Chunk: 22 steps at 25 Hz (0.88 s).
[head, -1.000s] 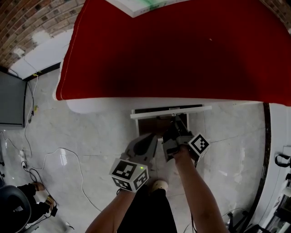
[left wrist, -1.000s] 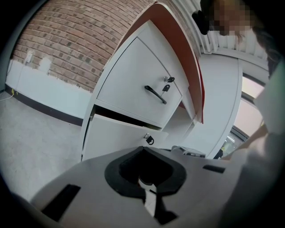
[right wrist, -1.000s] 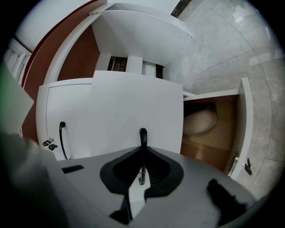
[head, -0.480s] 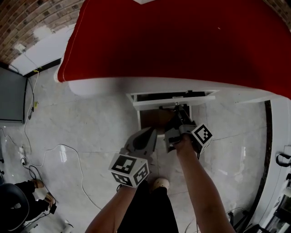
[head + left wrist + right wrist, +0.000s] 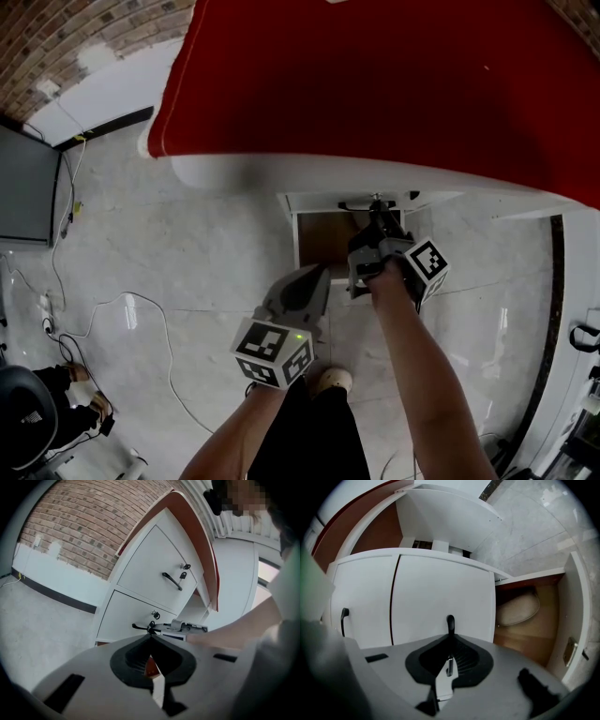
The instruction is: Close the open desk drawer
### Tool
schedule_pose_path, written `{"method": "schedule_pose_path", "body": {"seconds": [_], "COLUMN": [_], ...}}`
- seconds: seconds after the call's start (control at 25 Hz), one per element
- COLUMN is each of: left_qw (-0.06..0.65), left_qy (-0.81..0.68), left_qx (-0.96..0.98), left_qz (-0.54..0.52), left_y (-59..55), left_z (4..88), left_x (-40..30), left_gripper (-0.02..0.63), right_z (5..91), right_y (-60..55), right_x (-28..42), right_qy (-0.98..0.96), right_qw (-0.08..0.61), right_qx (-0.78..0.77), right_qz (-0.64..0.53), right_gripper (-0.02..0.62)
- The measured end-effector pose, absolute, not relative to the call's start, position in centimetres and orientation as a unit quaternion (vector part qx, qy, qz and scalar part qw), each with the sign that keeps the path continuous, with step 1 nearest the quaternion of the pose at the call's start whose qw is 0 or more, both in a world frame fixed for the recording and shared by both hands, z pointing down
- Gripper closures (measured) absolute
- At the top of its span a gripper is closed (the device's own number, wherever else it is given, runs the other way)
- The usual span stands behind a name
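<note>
- Your right gripper (image 5: 375, 214) is closed on the drawer handle (image 5: 375, 202); in the right gripper view the black handle (image 5: 450, 623) stands up right out of the meeting jaw tips, with no gap to either side
- The drawer (image 5: 323, 200) sits under the front edge of the red-topped desk (image 5: 375, 84), only slightly out from it (a thin dark slot shows along its top in the head view)
- Its white front (image 5: 440, 597) fills the middle of the right gripper view, with a brown wooden recess (image 5: 529, 634) to the right of it
- Your left gripper (image 5: 314, 277) hangs low over the pale floor (image 5: 187, 262), apart from the drawer; its jaws are pressed together with nothing between them
- From the left gripper view, a second drawer (image 5: 154, 569) with its own handle (image 5: 172, 581) sits above, flush with the cabinet
</note>
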State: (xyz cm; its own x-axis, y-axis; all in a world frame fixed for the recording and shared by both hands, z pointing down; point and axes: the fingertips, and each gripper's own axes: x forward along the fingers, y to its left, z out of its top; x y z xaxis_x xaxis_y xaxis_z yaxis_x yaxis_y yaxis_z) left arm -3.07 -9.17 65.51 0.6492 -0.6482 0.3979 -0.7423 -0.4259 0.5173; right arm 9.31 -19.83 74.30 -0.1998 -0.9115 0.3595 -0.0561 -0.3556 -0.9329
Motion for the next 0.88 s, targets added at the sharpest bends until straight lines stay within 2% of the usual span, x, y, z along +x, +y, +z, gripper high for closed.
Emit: {"method": "schedule_pose_path", "body": {"seconds": [0.52,0.72,0.88], "left_qw": [0.341,0.337,0.328], "left_qy": [-0.416,-0.42,-0.419], "left_qx": [0.84,0.839,0.842], "left_qz": [0.073,0.078,0.087], "left_y": [-8.7,-8.6,-8.4], "left_z": [65.4,65.3,65.0], "left_x": [-3.3,-3.5,-3.6], "left_gripper": [0.598,0.598,0.598], "right_z": [74.3,74.5,74.4], "right_y": [-19.8,-19.0,-17.7], "right_x": [9.2,8.6,8.8], "right_qy": [0.438,0.449,0.449], "right_qw": [0.373,0.349,0.343], "right_qx": [-0.524,-0.527,-0.534], "right_qz": [-0.628,-0.632,-0.629], "right_gripper": [0.566,0.495,0.485]}}
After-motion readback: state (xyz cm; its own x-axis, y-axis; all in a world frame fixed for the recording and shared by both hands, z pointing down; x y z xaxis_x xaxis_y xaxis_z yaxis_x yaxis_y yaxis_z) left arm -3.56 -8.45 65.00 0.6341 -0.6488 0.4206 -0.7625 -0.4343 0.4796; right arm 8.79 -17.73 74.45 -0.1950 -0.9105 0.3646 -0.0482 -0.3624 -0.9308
